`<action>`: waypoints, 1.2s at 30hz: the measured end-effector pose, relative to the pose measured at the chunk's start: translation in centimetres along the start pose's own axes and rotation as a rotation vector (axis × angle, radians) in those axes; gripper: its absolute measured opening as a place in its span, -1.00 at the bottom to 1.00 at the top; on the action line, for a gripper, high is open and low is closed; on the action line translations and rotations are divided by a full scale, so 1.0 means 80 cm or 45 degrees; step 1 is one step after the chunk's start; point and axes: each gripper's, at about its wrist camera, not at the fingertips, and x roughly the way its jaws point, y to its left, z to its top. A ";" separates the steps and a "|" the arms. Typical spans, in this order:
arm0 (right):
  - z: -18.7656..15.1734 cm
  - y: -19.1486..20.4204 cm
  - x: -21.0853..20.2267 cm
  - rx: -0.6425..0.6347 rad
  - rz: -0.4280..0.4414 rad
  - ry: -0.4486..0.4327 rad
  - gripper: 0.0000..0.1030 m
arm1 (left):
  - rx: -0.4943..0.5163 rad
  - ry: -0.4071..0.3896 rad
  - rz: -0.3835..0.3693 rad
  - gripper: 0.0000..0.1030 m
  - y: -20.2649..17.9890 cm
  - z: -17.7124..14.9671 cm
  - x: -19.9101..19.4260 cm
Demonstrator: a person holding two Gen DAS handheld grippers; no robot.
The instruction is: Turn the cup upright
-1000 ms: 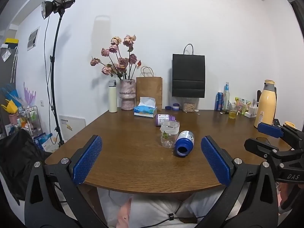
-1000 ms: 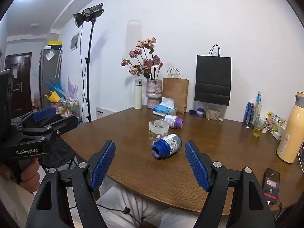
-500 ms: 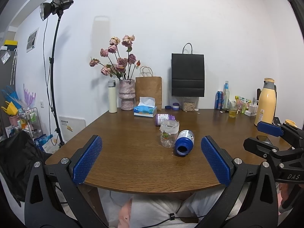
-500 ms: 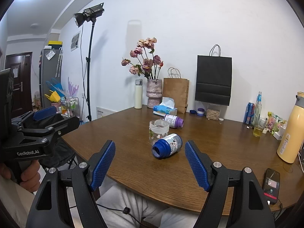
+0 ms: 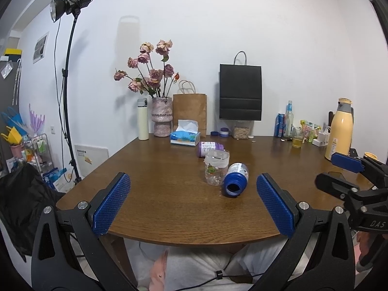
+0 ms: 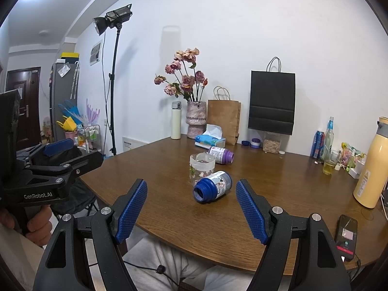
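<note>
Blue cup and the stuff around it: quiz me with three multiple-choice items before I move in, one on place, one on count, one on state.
1. Where does the clear cup stand relative to the blue cup?
A. Just behind it, toward the wall
B. At the table's near edge
C. Beside the phone

2. How many cups lie on their sides on the table?
A. One
B. Two
C. Three

3. How are the two grippers?
A. Both shut
B. Right shut on the blue cup
C. Both open, holding nothing

Answers:
1 A: it stands between the blue cup and purple cup.
2 B: blue and purple lie tipped.
3 C: left gripper and right gripper show wide gaps.
</note>
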 end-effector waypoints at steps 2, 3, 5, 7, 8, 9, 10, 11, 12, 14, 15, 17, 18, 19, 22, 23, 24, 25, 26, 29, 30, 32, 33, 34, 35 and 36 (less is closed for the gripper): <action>0.002 -0.006 0.005 0.008 -0.008 -0.005 0.56 | 0.012 -0.015 0.004 1.00 0.003 0.002 0.009; 0.003 -0.009 0.010 0.009 -0.014 -0.005 0.56 | 0.030 -0.035 -0.001 1.00 0.005 0.003 0.014; 0.008 -0.021 0.029 0.021 -0.028 0.010 0.56 | 0.074 -0.070 0.006 1.00 0.010 0.008 0.034; 0.015 -0.038 0.054 0.058 -0.010 0.023 0.56 | 0.109 -0.059 0.005 1.00 0.017 0.020 0.063; 0.022 -0.049 0.070 0.079 0.001 0.035 0.56 | 0.125 -0.047 -0.014 1.00 0.020 0.029 0.080; 0.027 -0.058 0.084 0.095 0.017 0.048 0.56 | 0.136 -0.034 -0.033 1.00 0.023 0.037 0.099; 0.035 -0.072 0.106 0.117 0.042 0.075 0.56 | 0.147 -0.019 -0.039 1.00 0.025 0.044 0.117; 0.042 -0.085 0.127 0.140 0.058 0.101 0.56 | 0.158 -0.003 -0.053 1.00 0.027 0.050 0.131; 0.047 -0.097 0.147 0.158 0.068 0.130 0.56 | 0.173 0.015 -0.074 1.00 0.028 0.056 0.150; 0.053 -0.120 0.181 0.193 0.082 0.184 0.56 | 0.184 0.051 -0.094 1.00 0.031 0.064 0.186; 0.056 -0.131 0.197 0.213 0.086 0.209 0.56 | 0.183 0.074 -0.101 1.00 0.032 0.067 0.205; 0.060 -0.154 0.231 0.259 0.096 0.252 0.56 | 0.158 0.126 -0.113 1.00 0.037 0.072 0.245; 0.061 -0.162 0.244 0.274 0.090 0.273 0.56 | 0.141 0.151 -0.133 1.00 0.040 0.074 0.265; 0.063 -0.171 0.259 0.284 0.089 0.291 0.56 | 0.127 0.169 -0.150 1.00 0.042 0.076 0.280; 0.067 -0.193 0.300 0.311 0.082 0.357 0.56 | 0.082 0.271 -0.185 1.00 0.046 0.083 0.340; 0.070 -0.198 0.311 0.315 0.087 0.375 0.56 | 0.066 0.315 -0.207 1.00 0.047 0.087 0.363; 0.070 -0.203 0.323 0.315 0.088 0.393 0.56 | 0.053 0.345 -0.237 1.00 0.047 0.090 0.379; 0.071 -0.206 0.340 0.306 0.088 0.423 0.56 | 0.039 0.372 -0.273 1.00 0.048 0.092 0.396; 0.071 -0.207 0.350 0.299 0.088 0.440 0.56 | 0.025 0.393 -0.300 1.00 0.048 0.096 0.416; 0.068 -0.212 0.388 0.289 0.115 0.510 0.56 | 0.054 0.438 -0.340 1.00 0.039 0.104 0.464; 0.067 -0.213 0.401 0.291 0.128 0.531 0.56 | 0.091 0.454 -0.346 1.00 0.032 0.105 0.481; 0.065 -0.218 0.433 0.299 0.145 0.578 0.56 | 0.198 0.501 -0.415 1.00 0.012 0.105 0.509; 0.064 -0.221 0.446 0.307 0.151 0.597 0.56 | 0.254 0.515 -0.440 1.00 0.003 0.105 0.521; 0.062 -0.227 0.464 0.333 0.165 0.620 0.55 | 0.330 0.531 -0.476 1.00 -0.010 0.103 0.538; 0.060 -0.233 0.479 0.365 0.181 0.643 0.55 | 0.381 0.534 -0.489 1.00 -0.017 0.102 0.550; 0.057 -0.240 0.496 0.404 0.196 0.671 0.55 | 0.417 0.534 -0.496 1.00 -0.023 0.100 0.562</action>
